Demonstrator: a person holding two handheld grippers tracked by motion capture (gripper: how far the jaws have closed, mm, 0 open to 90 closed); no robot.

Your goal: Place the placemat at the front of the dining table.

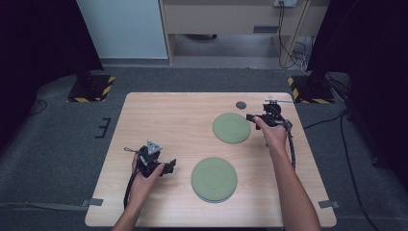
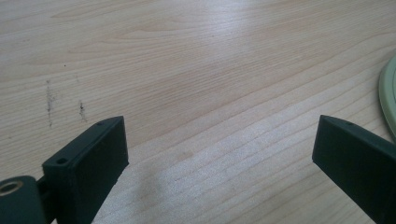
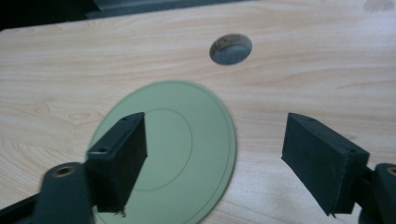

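Two flat green plates lie on the wooden table [image 1: 163, 120]. The far plate [image 1: 231, 127] sits right of centre, and the near plate [image 1: 214, 179] lies toward the front edge and looks thicker, perhaps a stack. My right gripper [image 1: 251, 117] hovers at the far plate's right rim, pointing left. In the right gripper view this gripper [image 3: 215, 126] is open, with the plate [image 3: 187, 140] lying on the table below and nothing pressed between the pads. My left gripper [image 1: 171, 165] rests left of the near plate, and in the left gripper view it [image 2: 219, 121] is open over bare wood.
A small round grey cap [image 1: 241, 105] is set in the table just beyond the far plate, also visible as the cap [image 3: 230, 49] ahead of the right jaws. The near plate's rim [image 2: 390, 93] shows at the right edge of the left gripper view. Grey carpet and black stands surround the table.
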